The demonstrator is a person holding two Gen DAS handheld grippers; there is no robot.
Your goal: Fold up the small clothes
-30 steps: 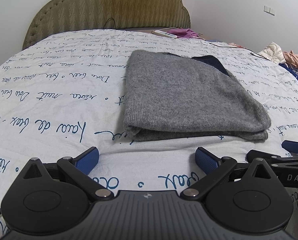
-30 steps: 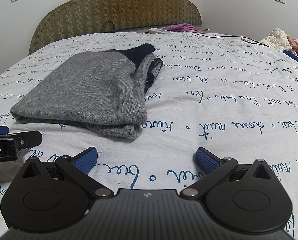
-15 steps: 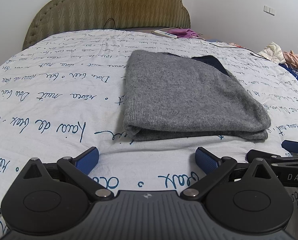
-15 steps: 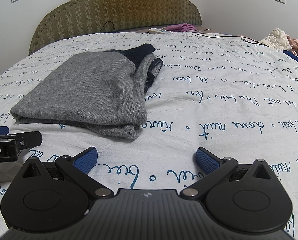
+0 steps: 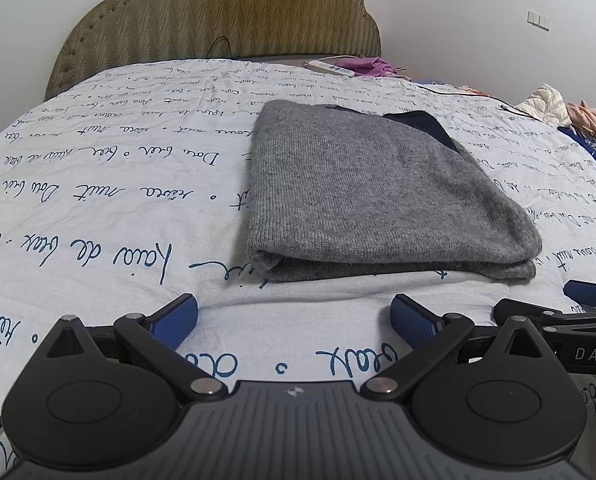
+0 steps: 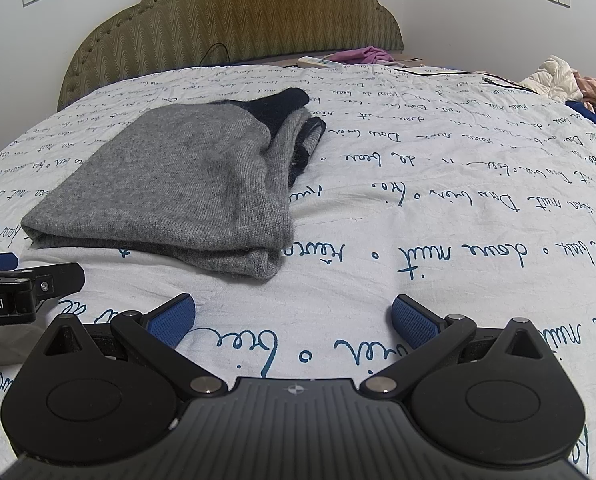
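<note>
A grey knit garment (image 5: 370,192) with a dark navy part at its far end lies folded into a flat rectangle on the bed; it also shows in the right wrist view (image 6: 178,188). My left gripper (image 5: 294,320) is open and empty, just short of the garment's near folded edge. My right gripper (image 6: 294,320) is open and empty, near the garment's near right corner. Each gripper shows at the edge of the other's view: the right one (image 5: 570,312) and the left one (image 6: 22,280).
The bed has a white sheet (image 5: 98,200) printed with blue script and an olive padded headboard (image 5: 218,12). A white remote (image 5: 330,67) and purple cloth (image 5: 366,65) lie by the headboard. Loose clothes (image 6: 566,80) pile at the right edge, beside a black cable (image 6: 450,72).
</note>
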